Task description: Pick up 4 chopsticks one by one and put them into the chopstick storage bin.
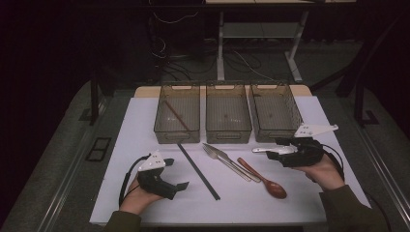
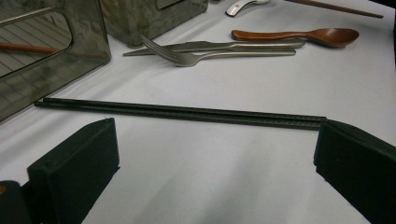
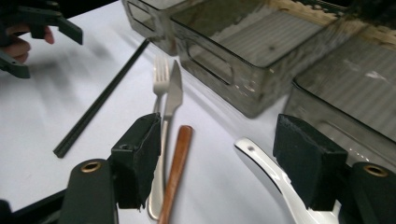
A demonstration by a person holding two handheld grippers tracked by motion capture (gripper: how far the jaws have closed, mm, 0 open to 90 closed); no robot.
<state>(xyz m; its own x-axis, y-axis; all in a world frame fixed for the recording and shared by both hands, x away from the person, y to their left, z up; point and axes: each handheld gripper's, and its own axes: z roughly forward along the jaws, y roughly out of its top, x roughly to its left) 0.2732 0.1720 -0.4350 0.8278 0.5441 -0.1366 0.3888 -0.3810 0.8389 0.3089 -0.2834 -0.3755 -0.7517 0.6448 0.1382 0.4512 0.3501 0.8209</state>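
Your left hand-held gripper (image 1: 180,185) rests low, jaws wide, chopsticks (image 2: 182,113) just ahead. Your right hand-held gripper (image 1: 270,151), jaws wide, straddles a white spoon (image 3: 275,179).

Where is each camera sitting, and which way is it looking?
High view: above the person's side, looking forward and down at the table; both forearms and each hand-held gripper, left and right, show.
Left gripper view: rides the left hand-held gripper, looking between its open jaws at the black chopsticks.
Right gripper view: rides the right hand-held gripper, looking between its open jaws toward the white spoon and bins.
Shared: both gripper views show the fork and wooden spoon.
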